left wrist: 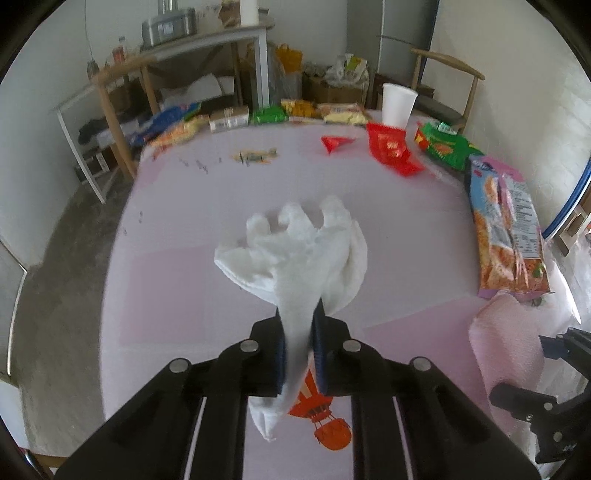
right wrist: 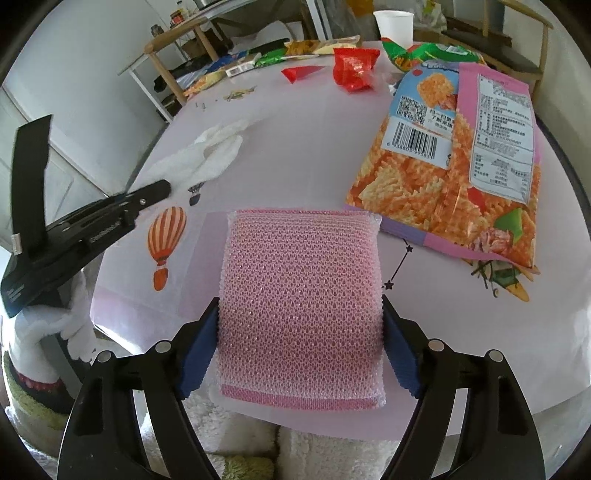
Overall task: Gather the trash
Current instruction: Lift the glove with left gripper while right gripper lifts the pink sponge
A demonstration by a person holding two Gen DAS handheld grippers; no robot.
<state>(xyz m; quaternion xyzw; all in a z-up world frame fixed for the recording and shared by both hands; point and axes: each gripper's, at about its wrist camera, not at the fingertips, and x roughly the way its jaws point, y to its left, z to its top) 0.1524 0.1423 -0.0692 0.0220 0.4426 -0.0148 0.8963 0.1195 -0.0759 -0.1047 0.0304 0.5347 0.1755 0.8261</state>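
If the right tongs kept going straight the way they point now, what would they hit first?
The right tongs already clamp a pink mesh scouring pad. Straight on, probably bare pink tablecloth; the chip bag lies off to the right. Depth is unclear.

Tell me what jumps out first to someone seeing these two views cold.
The left gripper pinches a crumpled white tissue near the middle of the pink table. The right gripper clamps a pink mesh sponge at the table's near edge. A big orange snack bag lies just beyond it to the right, with more wrappers and a white cup along the far edge.
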